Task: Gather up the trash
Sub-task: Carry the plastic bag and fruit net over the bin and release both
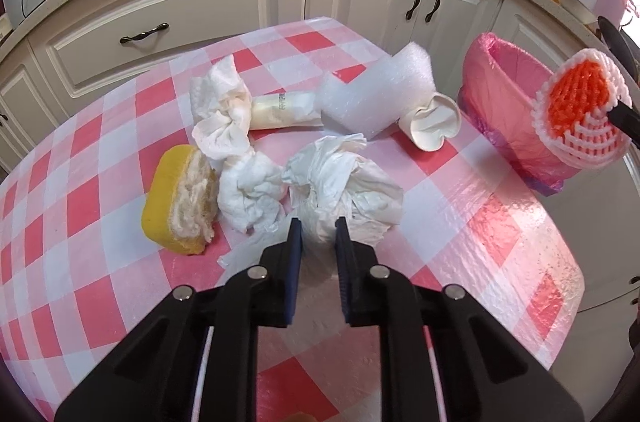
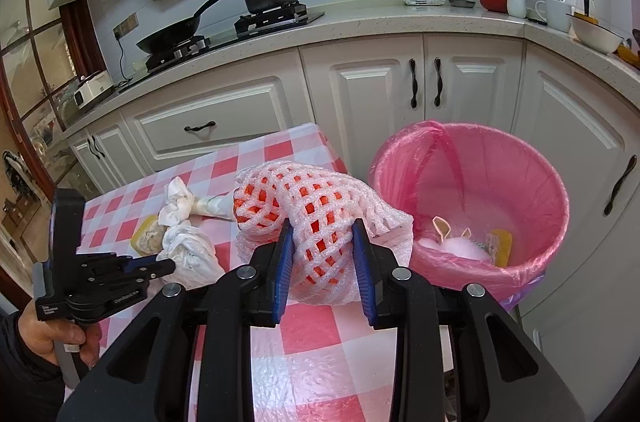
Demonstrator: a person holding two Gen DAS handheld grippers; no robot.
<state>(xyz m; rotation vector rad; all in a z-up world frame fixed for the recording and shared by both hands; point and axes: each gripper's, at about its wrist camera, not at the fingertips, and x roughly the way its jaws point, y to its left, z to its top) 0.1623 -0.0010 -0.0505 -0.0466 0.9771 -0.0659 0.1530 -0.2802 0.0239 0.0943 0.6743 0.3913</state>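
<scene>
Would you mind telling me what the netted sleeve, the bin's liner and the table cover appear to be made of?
Netted sleeve: soft white foam mesh, matte; its strands look puffy and it squashes between the right claw's pads.
Liner: thin pink plastic film, glossy and translucent, creased over the rim.
Table cover: probably plastic sheeting in a red and white check; it wrinkles and glints where light hits it.

Both black tools carry blue pads and silver screws.
</scene>
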